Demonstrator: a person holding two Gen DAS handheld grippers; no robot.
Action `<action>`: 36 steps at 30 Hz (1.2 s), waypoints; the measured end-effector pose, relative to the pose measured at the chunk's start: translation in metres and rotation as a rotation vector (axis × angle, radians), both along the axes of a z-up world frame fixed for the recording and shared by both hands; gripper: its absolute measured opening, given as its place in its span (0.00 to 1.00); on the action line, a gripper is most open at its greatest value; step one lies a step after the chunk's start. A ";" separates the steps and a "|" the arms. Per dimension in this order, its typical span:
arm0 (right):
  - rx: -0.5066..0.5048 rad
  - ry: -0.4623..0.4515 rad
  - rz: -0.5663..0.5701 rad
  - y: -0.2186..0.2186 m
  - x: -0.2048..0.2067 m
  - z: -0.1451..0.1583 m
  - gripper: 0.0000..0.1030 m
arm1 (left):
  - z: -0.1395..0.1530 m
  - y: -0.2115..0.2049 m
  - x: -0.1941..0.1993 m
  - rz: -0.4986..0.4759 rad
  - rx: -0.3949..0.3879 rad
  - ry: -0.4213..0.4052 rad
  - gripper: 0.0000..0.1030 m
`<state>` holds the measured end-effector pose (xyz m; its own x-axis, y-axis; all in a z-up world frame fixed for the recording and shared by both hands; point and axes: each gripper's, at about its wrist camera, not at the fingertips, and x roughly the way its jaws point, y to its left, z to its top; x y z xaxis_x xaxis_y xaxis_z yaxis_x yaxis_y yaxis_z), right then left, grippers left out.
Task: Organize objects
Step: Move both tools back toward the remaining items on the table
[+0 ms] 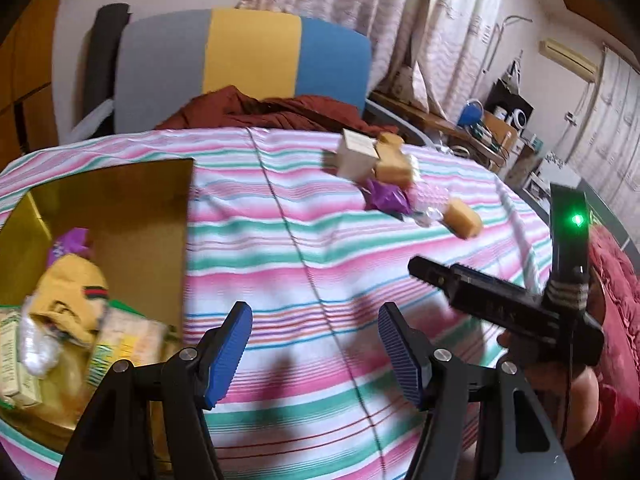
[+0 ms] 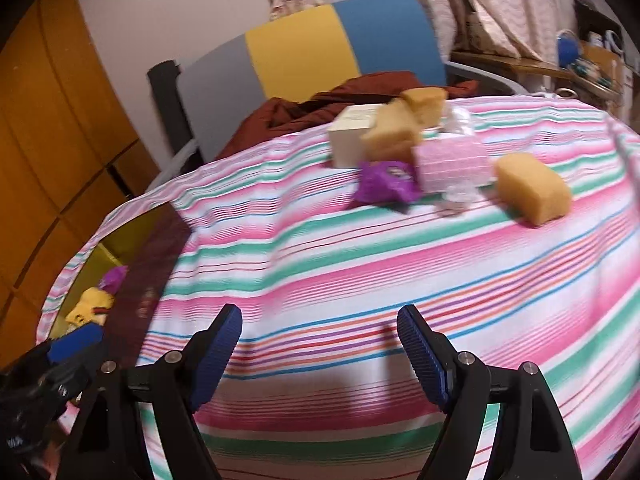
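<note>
A striped cloth covers the table (image 1: 320, 240). At its far side lie a cream box (image 2: 352, 140), several yellow sponges (image 2: 532, 188), a purple packet (image 2: 386, 182) and a pink wrapped pack (image 2: 452, 164). An open gold box (image 1: 120, 216) at the left holds a yellow cloth (image 1: 76, 292), a purple packet (image 1: 66, 244) and small cartons (image 1: 128, 340). My left gripper (image 1: 316, 356) hovers open over the cloth just right of the gold box, nothing between its blue pads. My right gripper (image 2: 320, 360) is open too, over bare cloth well short of the loose objects.
A chair (image 1: 248, 52) with a grey, yellow and blue back stands behind the table, a dark red cloth (image 1: 280, 110) heaped on it. Curtains hang behind. A cluttered shelf (image 1: 492, 128) runs along the right, wooden cupboards (image 2: 48, 140) along the left. The right gripper's black housing (image 1: 520, 312) shows a green light.
</note>
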<state>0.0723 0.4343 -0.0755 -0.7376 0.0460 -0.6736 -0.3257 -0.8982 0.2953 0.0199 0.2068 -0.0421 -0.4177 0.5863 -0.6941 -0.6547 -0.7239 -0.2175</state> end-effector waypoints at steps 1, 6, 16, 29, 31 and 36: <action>0.001 -0.003 -0.014 0.006 0.002 -0.001 0.78 | -0.003 0.004 0.001 -0.008 -0.005 -0.006 0.65; 0.006 -0.015 -0.083 0.036 0.009 -0.007 0.78 | -0.017 0.019 0.008 -0.040 -0.032 -0.036 0.65; 0.072 0.034 -0.131 0.077 -0.011 0.007 0.80 | -0.033 0.027 0.011 -0.032 -0.059 -0.087 0.65; 0.165 -0.018 -0.167 0.115 -0.082 0.005 0.73 | -0.040 0.025 0.014 -0.027 -0.064 -0.106 0.65; 0.168 -0.010 -0.153 0.112 -0.081 0.004 0.66 | -0.040 0.027 0.013 -0.030 -0.062 -0.108 0.65; 0.158 0.010 -0.140 0.108 -0.070 0.002 0.66 | -0.039 0.034 0.012 -0.040 -0.064 -0.102 0.65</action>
<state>0.0024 0.5423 -0.0733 -0.7233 0.2527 -0.6426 -0.4482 -0.8797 0.1585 0.0314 0.2405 -0.0809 -0.3203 0.5539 -0.7685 -0.6598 -0.7126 -0.2386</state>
